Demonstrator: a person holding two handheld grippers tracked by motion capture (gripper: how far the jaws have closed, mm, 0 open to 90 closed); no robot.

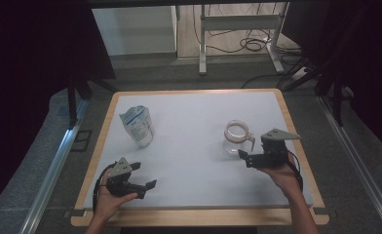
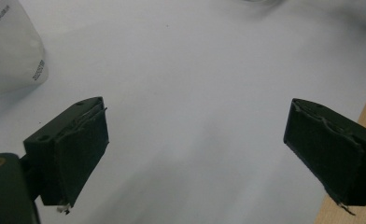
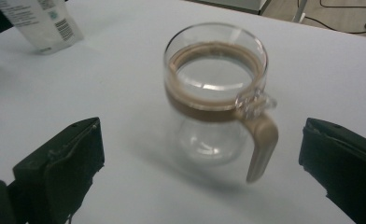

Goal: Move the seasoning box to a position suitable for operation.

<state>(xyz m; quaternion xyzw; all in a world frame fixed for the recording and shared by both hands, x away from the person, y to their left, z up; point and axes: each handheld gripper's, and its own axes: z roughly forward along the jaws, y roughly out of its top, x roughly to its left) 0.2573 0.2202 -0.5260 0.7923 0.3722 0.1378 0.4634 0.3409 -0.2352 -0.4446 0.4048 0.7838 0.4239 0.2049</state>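
Right gripper (image 3: pixel 202 163) open, empty, short of the glass jug (image 3: pixel 216 98); its tan handle shows here. Left gripper (image 2: pixel 195 154) open, empty, above the table (image 2: pixel 195 70).

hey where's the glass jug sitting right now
In the high view the glass jug stands upright on the right half of the white table, just ahead of the open right gripper, across from the white pouch.

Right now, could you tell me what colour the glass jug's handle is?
Tan, matching the collar; the glass jug's handle shows best in the right gripper view.
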